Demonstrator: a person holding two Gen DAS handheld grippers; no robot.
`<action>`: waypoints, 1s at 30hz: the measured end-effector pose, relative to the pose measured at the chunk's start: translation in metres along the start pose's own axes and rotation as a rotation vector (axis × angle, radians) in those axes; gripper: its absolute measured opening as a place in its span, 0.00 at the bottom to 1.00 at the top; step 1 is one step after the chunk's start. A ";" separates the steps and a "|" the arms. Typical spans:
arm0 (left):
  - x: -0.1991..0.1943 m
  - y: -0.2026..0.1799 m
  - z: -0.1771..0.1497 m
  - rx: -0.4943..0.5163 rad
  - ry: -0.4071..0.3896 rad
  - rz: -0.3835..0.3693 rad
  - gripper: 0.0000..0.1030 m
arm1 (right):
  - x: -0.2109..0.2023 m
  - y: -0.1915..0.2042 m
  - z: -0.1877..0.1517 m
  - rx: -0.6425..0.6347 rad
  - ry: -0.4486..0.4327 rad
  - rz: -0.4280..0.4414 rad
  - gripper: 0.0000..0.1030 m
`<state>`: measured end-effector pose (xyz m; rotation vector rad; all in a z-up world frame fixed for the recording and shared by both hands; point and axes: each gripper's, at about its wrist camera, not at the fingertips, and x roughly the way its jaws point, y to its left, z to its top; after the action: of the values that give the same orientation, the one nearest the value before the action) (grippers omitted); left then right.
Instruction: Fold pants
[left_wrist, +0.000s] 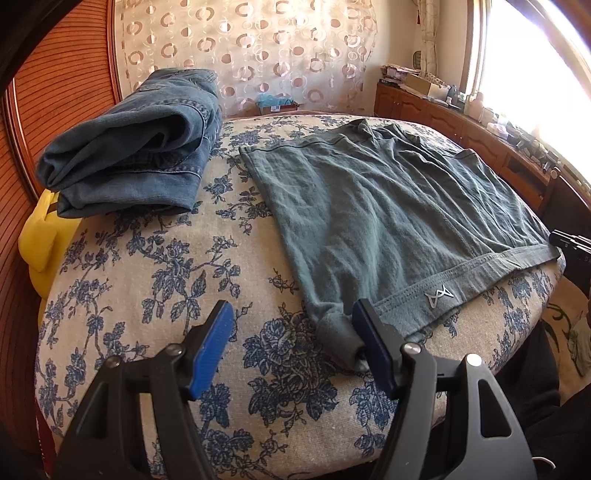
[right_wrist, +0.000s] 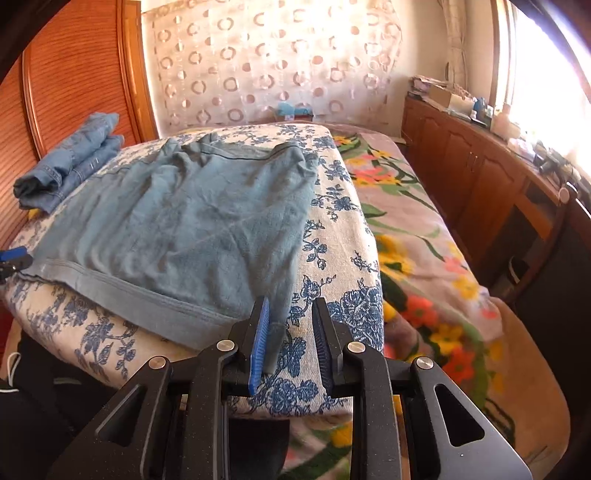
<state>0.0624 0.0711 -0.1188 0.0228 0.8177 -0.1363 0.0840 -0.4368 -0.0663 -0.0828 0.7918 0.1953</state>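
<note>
Both tools tilted downward, jaws apart, left (left_wrist: 291, 328) and right (right_wrist: 290, 325) at pants (left_wrist: 388, 210) corners.

Pants (left_wrist: 388, 206) lie flat on the floral-cover cushion (left_wrist: 155, 280), waistband at the near edge, legs running away toward the curtain (left_wrist: 258, 48). Folded jeans (left_wrist: 133, 147) sit on the cushion's far-left corner, well apart from the pants, against the wooden headboard (left_wrist: 62, 77). Left gripper (left_wrist: 291, 343) at the pants' near-left corner, right gripper (right_wrist: 288, 343) at the near-right corner. Bed (right_wrist: 417, 236) right of the cushion, cabinet (right_wrist: 480, 173) beyond it under the window (right_wrist: 546, 66).
</note>
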 end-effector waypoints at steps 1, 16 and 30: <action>0.000 -0.001 0.000 0.005 -0.002 0.005 0.65 | -0.001 0.000 -0.001 0.003 0.003 0.003 0.22; -0.012 -0.013 0.017 0.019 -0.080 0.003 0.65 | -0.004 0.002 -0.010 0.041 0.047 0.056 0.22; -0.012 -0.031 0.037 0.034 -0.094 -0.046 0.65 | -0.007 0.012 0.011 0.040 0.001 0.121 0.05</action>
<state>0.0767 0.0389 -0.0840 0.0295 0.7225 -0.1929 0.0841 -0.4250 -0.0538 0.0033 0.8016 0.2938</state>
